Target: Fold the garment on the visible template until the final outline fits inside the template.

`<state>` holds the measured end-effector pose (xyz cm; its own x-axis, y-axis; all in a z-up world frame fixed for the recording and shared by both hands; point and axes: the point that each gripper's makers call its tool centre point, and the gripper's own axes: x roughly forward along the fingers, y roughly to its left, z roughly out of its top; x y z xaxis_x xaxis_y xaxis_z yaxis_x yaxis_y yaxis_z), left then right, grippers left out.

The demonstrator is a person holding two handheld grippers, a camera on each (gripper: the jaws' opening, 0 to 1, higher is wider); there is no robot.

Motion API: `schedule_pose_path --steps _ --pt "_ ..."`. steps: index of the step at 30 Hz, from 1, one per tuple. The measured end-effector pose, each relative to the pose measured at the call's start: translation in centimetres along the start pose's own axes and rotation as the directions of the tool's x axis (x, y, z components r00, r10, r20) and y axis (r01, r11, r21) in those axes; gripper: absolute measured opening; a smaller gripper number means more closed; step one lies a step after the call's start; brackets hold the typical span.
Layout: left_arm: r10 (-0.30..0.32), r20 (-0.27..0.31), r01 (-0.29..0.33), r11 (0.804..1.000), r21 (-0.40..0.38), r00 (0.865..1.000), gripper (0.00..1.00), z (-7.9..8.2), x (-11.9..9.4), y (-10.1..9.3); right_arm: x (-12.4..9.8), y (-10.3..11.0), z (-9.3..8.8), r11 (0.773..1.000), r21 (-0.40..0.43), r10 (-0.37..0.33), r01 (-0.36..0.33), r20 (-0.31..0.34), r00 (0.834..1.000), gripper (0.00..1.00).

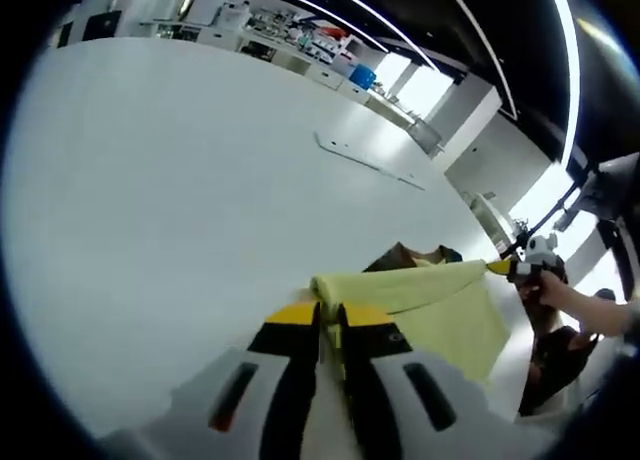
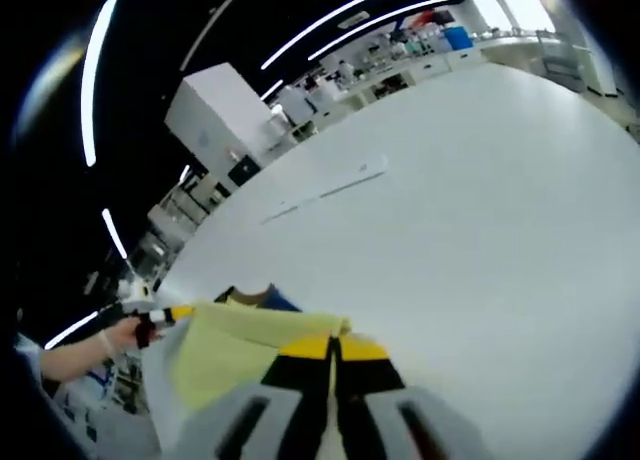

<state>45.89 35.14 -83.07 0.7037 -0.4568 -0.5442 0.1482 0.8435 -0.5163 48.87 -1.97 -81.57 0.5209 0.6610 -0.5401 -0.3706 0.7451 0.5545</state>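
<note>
A yellow-green garment (image 1: 440,300) (image 2: 225,350) hangs stretched between my two grippers above the white table (image 1: 180,180) (image 2: 480,200). My left gripper (image 1: 330,315) is shut on one top corner; from the right gripper view it sits at the left (image 2: 170,315), held by a hand. The right gripper (image 2: 333,342) pinches the other corner and enters the left gripper view at the right (image 1: 505,268). A thin template outline (image 1: 365,158) (image 2: 325,192) lies flat on the table, well beyond the garment. Something brown and blue (image 1: 405,255) (image 2: 255,298) peeks from behind the garment's upper edge.
The person's hand (image 1: 565,295) (image 2: 110,340) grips each tool near the table's edge. Benches with lab clutter and a blue bin (image 1: 362,77) (image 2: 458,37) line the far side. A tall white cabinet (image 2: 215,115) stands beyond the table.
</note>
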Motion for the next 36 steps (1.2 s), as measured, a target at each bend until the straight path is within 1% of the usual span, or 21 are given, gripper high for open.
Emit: schedule_pose_path --steps 1,3,4,5,8,11,12,13,15,17,18,20,21,22,24,25,28,29,31,34,36 --pt "-0.006 0.002 0.006 1.0 0.004 1.0 0.18 0.1 -0.1 0.1 0.0 0.0 0.0 1.0 -0.003 0.001 -0.001 -0.001 1.0 0.0" --pt "-0.013 0.005 0.012 0.999 0.053 1.0 0.22 0.1 -0.4 -0.3 -0.3 0.3 -0.3 0.999 -0.032 0.004 -0.005 -0.007 1.0 0.0" --pt "-0.014 0.002 0.014 0.998 0.059 1.0 0.24 -0.1 -0.4 -0.2 -0.3 0.5 -0.2 0.999 -0.046 0.002 -0.002 -0.003 1.0 0.0" --pt "-0.019 0.0 0.019 0.998 0.066 1.0 0.26 -0.2 -0.5 -0.2 -0.3 0.5 -0.1 0.998 -0.059 0.004 -0.004 -0.002 1.0 0.02" --pt "-0.034 -0.01 0.035 0.992 0.118 0.999 0.27 -0.4 -1.0 -0.7 -0.4 1.0 0.0 0.995 -0.101 0.016 -0.016 -0.001 1.0 0.11" --pt "-0.046 -0.013 0.047 0.986 0.158 0.999 0.33 -0.7 -1.5 -1.7 -0.3 0.4 0.1 0.986 -0.169 0.013 -0.013 -0.002 1.0 0.26" --pt "-0.05 -0.013 0.052 0.984 0.169 0.999 0.36 -0.7 -1.5 -1.8 -0.3 0.7 0.0 0.981 -0.191 0.022 -0.022 -0.001 1.0 0.33" --pt "-0.051 -0.016 0.053 0.983 0.178 0.999 0.4 -0.6 -1.4 -1.8 -0.3 0.8 -0.1 0.98 -0.196 0.029 -0.028 0.001 1.0 0.39" --pt "-0.06 -0.024 0.064 0.976 0.207 0.998 0.45 -0.6 -1.3 -1.9 -0.3 1.0 -0.4 0.977 -0.209 0.038 -0.037 -0.002 0.999 0.49" --pt "-0.077 -0.032 0.083 0.969 0.234 0.997 0.51 -0.7 -1.4 -2.4 -0.2 1.2 -0.5 0.97 -0.239 0.042 -0.042 -0.005 0.999 0.59" --pt "-0.084 -0.038 0.09 0.965 0.245 0.996 0.54 -0.7 -1.4 -2.4 -0.1 1.2 -0.5 0.966 -0.257 0.039 -0.038 0.001 0.999 0.67" --pt "-0.088 -0.048 0.097 0.96 0.262 0.995 0.61 -0.9 -1.4 -2.5 0.0 1.4 -0.6 0.961 -0.273 0.039 -0.036 0.005 0.999 0.81" --pt "-0.093 -0.053 0.104 0.954 0.282 0.994 0.65 -1.1 -1.4 -2.7 0.0 1.4 -0.5 0.959 -0.281 0.037 -0.033 0.007 0.999 0.88" --pt "-0.096 -0.057 0.108 0.952 0.287 0.994 0.7 -1.1 -1.5 -2.7 0.0 1.4 -0.5 0.956 -0.291 0.037 -0.032 0.011 0.999 0.92" --pt "-0.119 -0.073 0.136 0.942 0.308 0.99 0.75 -1.3 -1.6 -3.1 0.1 1.2 -0.4 0.95 -0.311 0.033 -0.028 0.01 0.999 0.99" --pt "-0.128 -0.086 0.149 0.936 0.318 0.988 0.77 -1.6 -1.7 -3.5 0.0 1.4 -0.5 0.947 -0.32 0.037 -0.032 0.008 0.999 1.0" --pt "-0.127 -0.11 0.158 0.927 0.341 0.986 0.88 -2.2 -1.7 -4.0 -0.1 1.7 -0.8 0.945 -0.323 0.048 -0.047 -0.006 0.999 1.0" --pt "-0.128 -0.115 0.16 0.922 0.352 0.985 0.9 -2.4 -1.7 -4.4 -0.1 1.7 -0.9 0.944 -0.327 0.049 -0.049 -0.008 0.999 1.0" --pt "-0.152 -0.13 0.188 0.919 0.348 0.98 0.89 -2.8 -1.8 -5.1 -0.2 1.8 -1.4 0.942 -0.332 0.046 -0.052 -0.026 0.999 1.0" --pt "-0.172 -0.133 0.209 0.911 0.357 0.976 0.88 -2.8 -1.9 -5.7 -0.3 2.1 -1.7 0.938 -0.343 0.044 -0.052 -0.03 0.999 1.0" --pt "-0.174 -0.137 0.212 0.912 0.35 0.975 0.87 -2.9 -1.8 -5.8 -0.3 2.0 -1.8 0.937 -0.344 0.043 -0.051 -0.033 0.999 1.0"
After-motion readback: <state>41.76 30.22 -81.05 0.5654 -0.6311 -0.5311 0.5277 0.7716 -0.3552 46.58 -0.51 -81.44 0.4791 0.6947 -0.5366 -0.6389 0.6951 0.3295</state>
